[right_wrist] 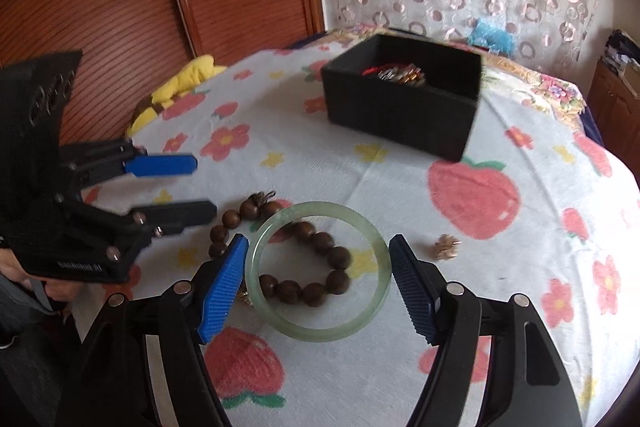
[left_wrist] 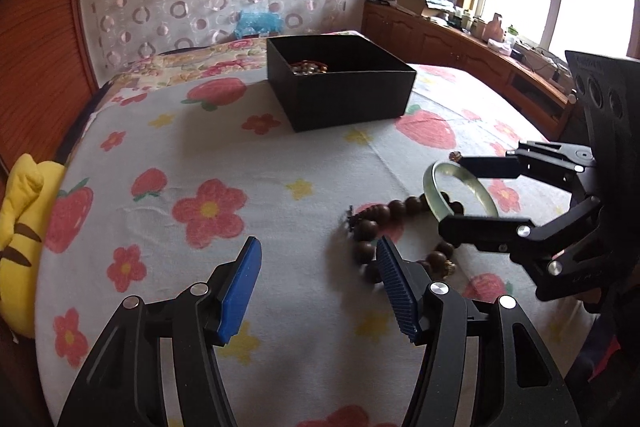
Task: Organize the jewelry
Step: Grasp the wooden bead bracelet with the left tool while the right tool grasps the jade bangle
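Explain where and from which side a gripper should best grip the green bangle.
Probably across its rim, from above: the green bangle lies flat, overlapping the wooden bead bracelet. The open right gripper already straddles its full width; closing pads on opposite outer edges avoids the beads.

The left hand-held gripper points downward at a slant, its blue-padded fingers parted with nothing between them. The right hand-held gripper tilts down likewise, jaws spread wide, pads touching nothing. A hand grips the left tool's body from beneath.
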Action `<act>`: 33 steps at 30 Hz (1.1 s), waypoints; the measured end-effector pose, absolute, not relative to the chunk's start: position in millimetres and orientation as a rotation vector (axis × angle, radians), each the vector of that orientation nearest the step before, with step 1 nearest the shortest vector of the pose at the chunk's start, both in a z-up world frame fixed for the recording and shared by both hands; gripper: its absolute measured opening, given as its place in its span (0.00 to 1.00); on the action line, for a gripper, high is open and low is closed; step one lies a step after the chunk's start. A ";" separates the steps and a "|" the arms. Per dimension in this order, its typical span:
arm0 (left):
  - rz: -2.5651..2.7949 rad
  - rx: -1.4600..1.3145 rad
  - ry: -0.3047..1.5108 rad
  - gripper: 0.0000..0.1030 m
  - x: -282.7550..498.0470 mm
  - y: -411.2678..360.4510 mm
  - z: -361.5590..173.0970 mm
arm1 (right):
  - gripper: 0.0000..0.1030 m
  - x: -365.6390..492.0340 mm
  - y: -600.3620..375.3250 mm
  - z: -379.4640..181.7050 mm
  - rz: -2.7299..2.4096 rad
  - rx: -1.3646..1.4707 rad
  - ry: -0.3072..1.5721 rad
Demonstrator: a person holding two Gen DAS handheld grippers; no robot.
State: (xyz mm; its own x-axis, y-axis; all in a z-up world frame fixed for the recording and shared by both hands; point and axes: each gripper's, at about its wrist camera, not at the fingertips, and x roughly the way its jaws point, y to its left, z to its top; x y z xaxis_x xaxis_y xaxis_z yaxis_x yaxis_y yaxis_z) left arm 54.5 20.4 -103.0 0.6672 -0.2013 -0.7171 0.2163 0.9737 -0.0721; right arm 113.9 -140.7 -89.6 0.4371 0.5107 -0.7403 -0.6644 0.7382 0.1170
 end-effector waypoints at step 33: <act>-0.277 0.053 0.786 0.16 80.2 -14.2 -94.2 | 0.72 116.5 -195.5 -93.6 0.626 -0.150 0.831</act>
